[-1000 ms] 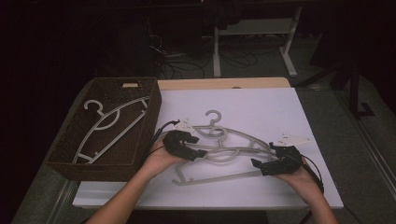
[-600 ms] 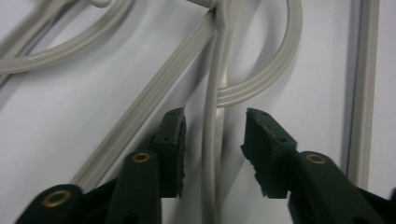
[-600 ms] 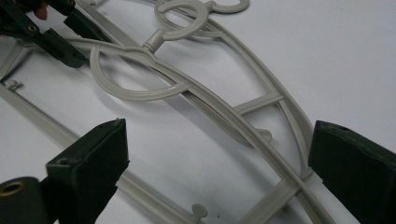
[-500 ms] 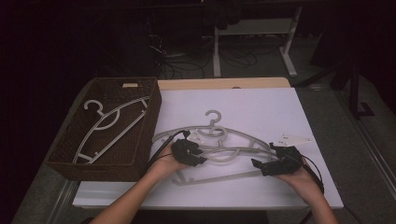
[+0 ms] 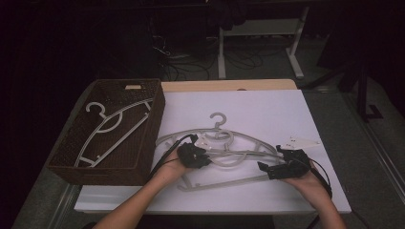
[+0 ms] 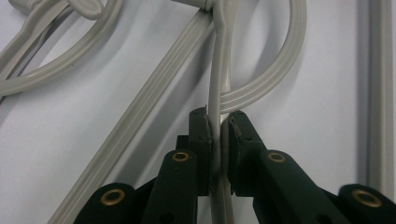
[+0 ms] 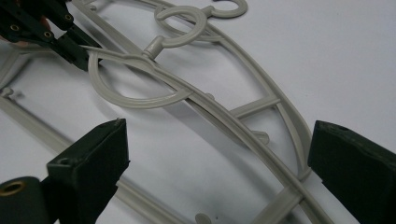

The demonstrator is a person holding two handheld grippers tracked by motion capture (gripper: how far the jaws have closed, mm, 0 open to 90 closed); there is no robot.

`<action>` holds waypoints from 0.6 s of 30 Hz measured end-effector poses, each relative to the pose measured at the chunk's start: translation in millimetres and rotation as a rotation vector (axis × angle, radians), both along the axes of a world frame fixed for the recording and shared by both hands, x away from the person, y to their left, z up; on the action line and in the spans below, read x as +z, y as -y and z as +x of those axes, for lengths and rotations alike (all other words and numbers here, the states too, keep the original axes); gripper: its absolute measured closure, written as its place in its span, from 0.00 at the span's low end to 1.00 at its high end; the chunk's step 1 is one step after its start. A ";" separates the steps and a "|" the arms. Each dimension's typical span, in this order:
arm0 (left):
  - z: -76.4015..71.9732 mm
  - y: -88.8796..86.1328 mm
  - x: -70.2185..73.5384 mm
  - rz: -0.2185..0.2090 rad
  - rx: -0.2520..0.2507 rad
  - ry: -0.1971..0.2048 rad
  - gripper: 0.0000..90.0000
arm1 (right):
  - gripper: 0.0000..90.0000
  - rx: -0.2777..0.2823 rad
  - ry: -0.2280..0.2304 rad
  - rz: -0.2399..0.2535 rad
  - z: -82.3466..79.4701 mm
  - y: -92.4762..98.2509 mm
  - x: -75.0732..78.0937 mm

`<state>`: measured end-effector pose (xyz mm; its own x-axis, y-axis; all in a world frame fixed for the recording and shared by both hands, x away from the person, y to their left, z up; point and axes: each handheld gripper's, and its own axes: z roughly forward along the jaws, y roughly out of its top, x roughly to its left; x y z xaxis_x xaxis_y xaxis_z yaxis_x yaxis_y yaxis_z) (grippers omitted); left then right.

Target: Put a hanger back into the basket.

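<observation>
1. Hanger hook (image 6: pixel 219 70): we see it pinched between the left gripper (image 6: pixel 218 128) pads, whose jaws have just been closing (hanger flat on the table (image 5: pixel 267 109)).
2. Right gripper (image 7: pixel 219 154) gapes wide; the hanger's arm runs between its jaws, untouched.

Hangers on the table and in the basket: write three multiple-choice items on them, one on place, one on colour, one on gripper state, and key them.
1. Where does the wicker basket stand?
A. at the table's left edge
B. at the table's right edge
C. in the middle of the table

2. What colour are the hangers on the table?
A. black
B. light grey
C. red

3. How does the left gripper stand?
A. wide open over bare table
B. closed on a hanger hook
C. resting inside the basket

Key: 1 A, the high view shows the basket at the left. 2 B, all the plastic is pale grey. 3 B, its pads, which have just been closing, pinch the hanger hook.
</observation>
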<state>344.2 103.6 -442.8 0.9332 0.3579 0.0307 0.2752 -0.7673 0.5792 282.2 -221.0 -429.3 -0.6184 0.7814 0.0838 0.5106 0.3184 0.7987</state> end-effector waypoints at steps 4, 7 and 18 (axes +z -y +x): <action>-2.8 -2.3 8.1 -0.006 0.002 0.012 0.91 | 0.06 -0.003 0.007 0.007 -0.7 1.7 1.8; -4.5 -4.6 11.8 -0.024 0.007 0.008 0.91 | 0.05 -0.003 0.016 0.014 -1.4 2.7 3.8; -6.8 -15.0 36.9 -0.087 0.072 0.030 0.92 | 0.05 0.000 0.053 0.042 -6.3 3.9 13.8</action>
